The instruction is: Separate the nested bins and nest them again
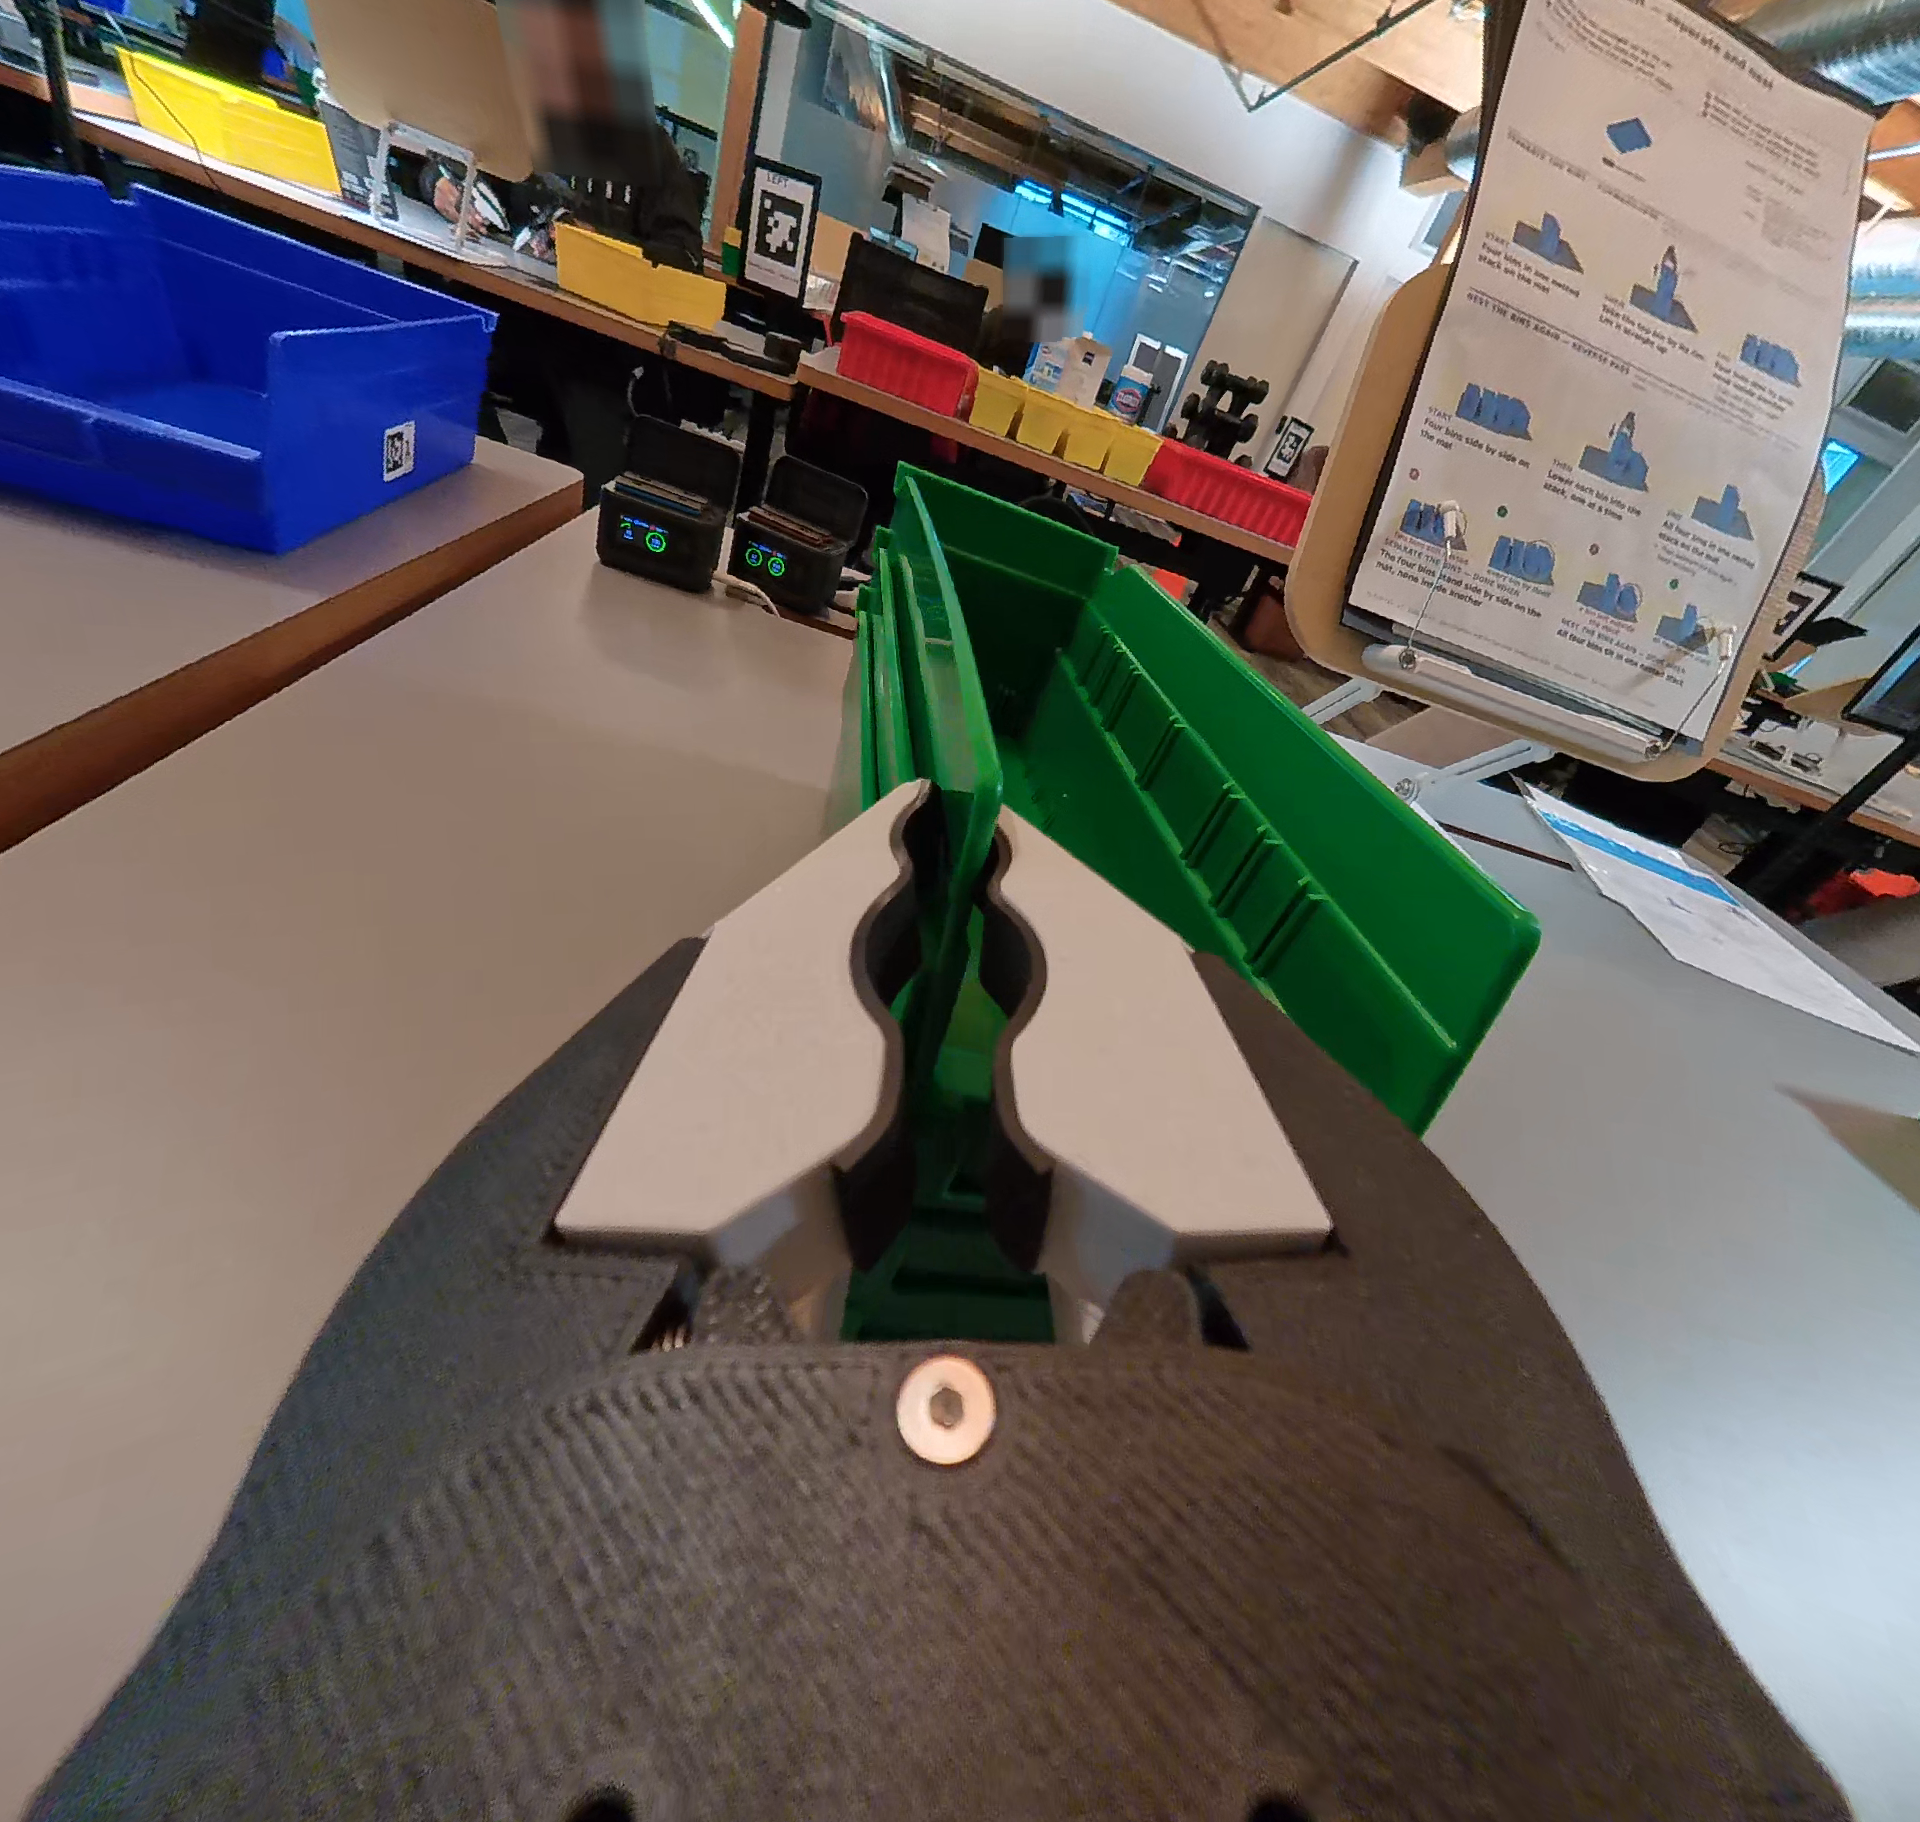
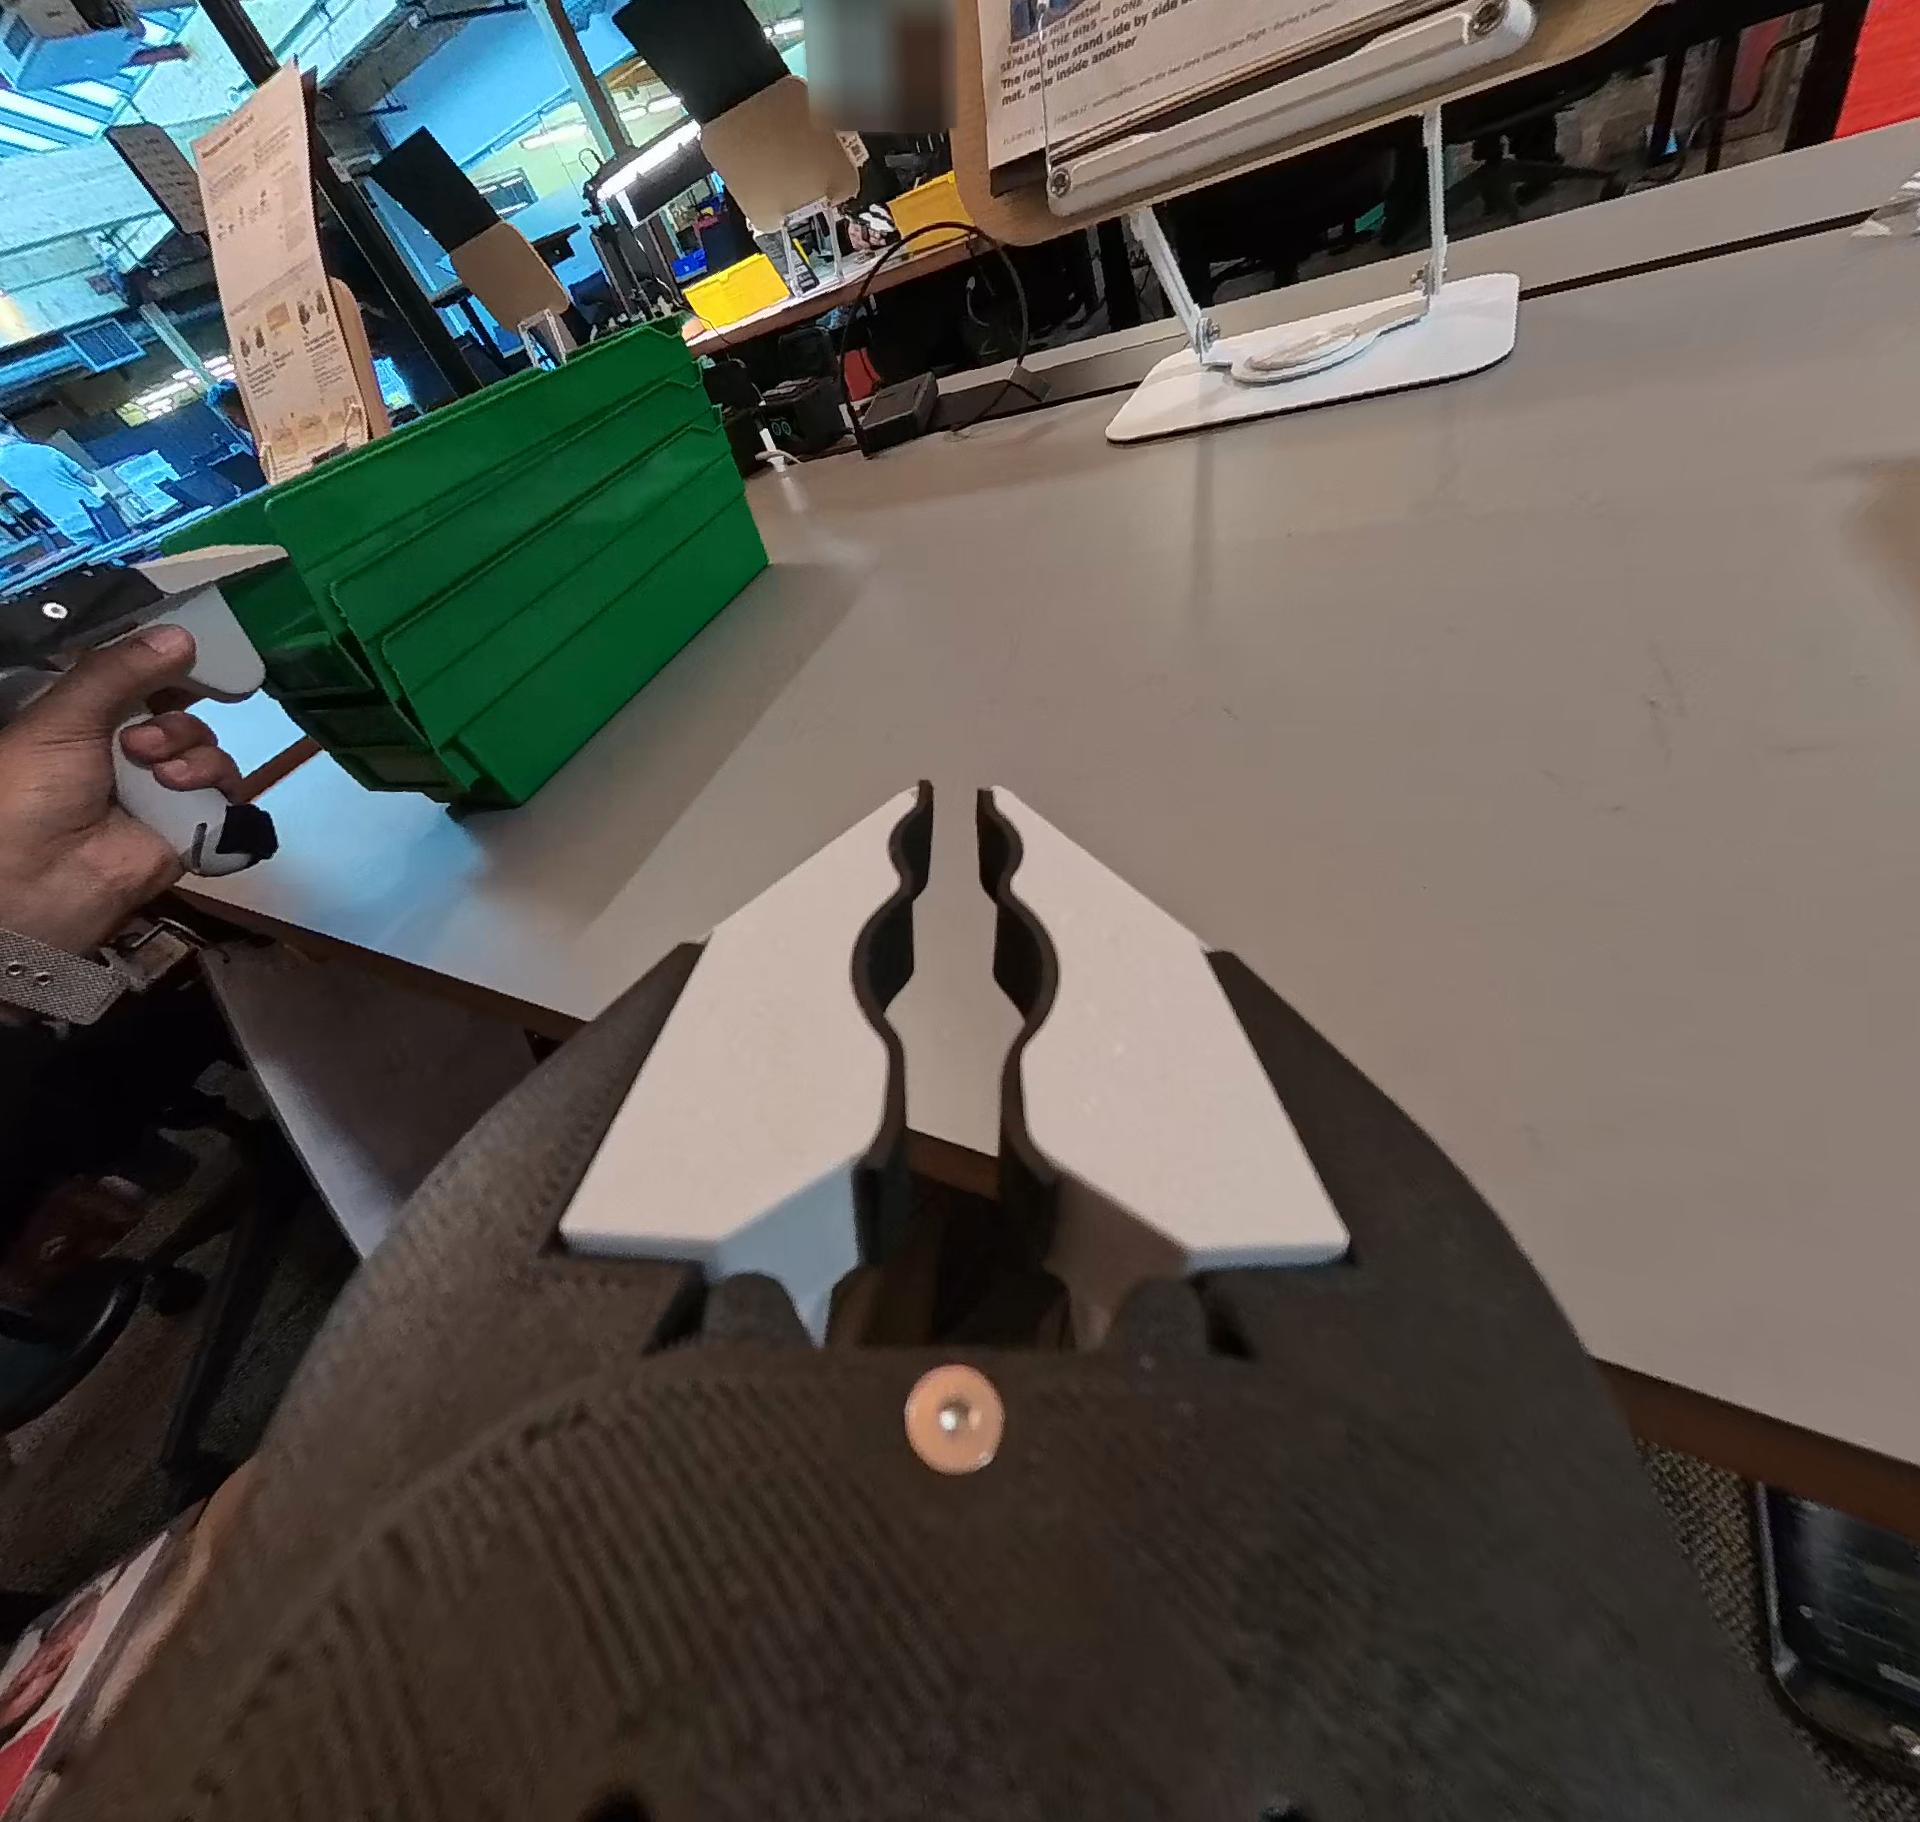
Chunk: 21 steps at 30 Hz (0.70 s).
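Observation:
A stack of several nested green bins (image 2: 540, 567) stands on the grey table (image 2: 1299, 733), left of centre in the right wrist view. My left gripper (image 1: 961, 816) is shut on the near end of the left side wall of the top green bin (image 1: 1226, 816), whose inside with ribbed walls opens to the right. The rims of the bins under it show to the left (image 1: 883, 650). The left gripper also shows in the right wrist view (image 2: 223, 577), held by a hand (image 2: 62, 816) at the stack's near end. My right gripper (image 2: 953, 796) is shut and empty, above the table's front edge and well apart from the stack.
A blue bin (image 1: 260, 401) sits on a neighbouring table at the left. An instruction sheet on a stand (image 1: 1621, 318) rises behind, its white base (image 2: 1330, 359) on the table. Two small black cases (image 1: 717, 525) stand beyond the stack. A paper (image 1: 1683, 899) lies at the right.

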Available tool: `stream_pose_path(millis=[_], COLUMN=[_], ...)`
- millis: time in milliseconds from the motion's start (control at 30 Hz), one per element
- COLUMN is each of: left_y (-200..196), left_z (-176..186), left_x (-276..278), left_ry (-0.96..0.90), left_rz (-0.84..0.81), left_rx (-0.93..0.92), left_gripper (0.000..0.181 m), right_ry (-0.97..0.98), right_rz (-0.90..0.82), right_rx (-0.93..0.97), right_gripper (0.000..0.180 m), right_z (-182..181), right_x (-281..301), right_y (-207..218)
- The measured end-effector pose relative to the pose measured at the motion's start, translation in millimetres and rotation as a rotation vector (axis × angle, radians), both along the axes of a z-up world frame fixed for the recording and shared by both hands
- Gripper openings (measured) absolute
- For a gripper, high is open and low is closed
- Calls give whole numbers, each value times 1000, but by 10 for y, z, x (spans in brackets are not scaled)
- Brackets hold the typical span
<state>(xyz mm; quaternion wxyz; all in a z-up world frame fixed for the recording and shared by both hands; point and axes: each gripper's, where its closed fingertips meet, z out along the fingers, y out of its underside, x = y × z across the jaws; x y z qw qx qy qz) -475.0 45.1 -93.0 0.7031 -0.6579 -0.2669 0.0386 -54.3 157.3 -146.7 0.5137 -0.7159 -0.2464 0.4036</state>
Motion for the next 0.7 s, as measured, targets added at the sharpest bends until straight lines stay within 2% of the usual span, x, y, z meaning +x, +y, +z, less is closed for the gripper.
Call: stream_pose_path(millis=[400,700], left_y=[-49,-194], left_z=[131,705], left_x=[-3,138], left_ry=[-15,60], left_rz=[-14,-43], left_rx=[69,202], left_gripper=[1,0], right_ry=[3,0], right_rz=[-1,-1], right_rx=[-7,-4], right_gripper=[7,7], right_z=[-5,-6], right_x=[3,-1], right_y=[7,3])
